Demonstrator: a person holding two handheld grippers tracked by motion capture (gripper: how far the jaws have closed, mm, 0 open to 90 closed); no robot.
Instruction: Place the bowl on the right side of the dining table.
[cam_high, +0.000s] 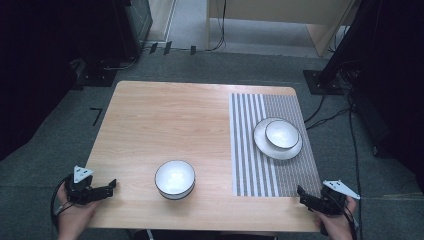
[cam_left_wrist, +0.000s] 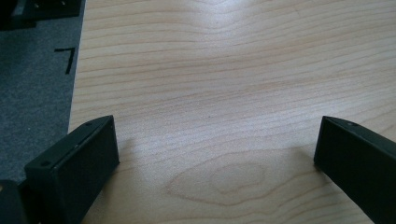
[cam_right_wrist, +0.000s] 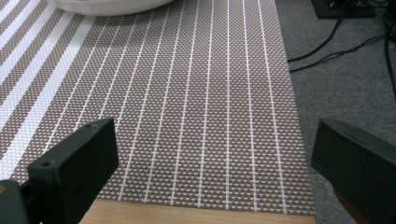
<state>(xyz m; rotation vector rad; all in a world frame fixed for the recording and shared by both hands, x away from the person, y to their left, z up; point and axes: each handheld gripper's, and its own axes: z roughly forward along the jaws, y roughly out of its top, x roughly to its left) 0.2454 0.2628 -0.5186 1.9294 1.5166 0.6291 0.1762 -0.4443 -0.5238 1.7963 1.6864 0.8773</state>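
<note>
Both grippers rest at the near table corners, jaws wide apart and empty: left gripper (cam_high: 95, 191), right gripper (cam_high: 309, 198). Probably the near bowl (cam_high: 175, 179) joins the plate (cam_high: 276, 144) and small bowl (cam_high: 282, 134) on the mat (cam_high: 250, 150). Grip its rim squarely; the path looks clear.

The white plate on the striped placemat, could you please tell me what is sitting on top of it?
A small white bowl with a dark rim sits on the plate, upright and apparently empty. It hides part of the plate's surface, so whether anything lies beneath the bowl cannot be seen. The placemat lies under the plate.
</note>
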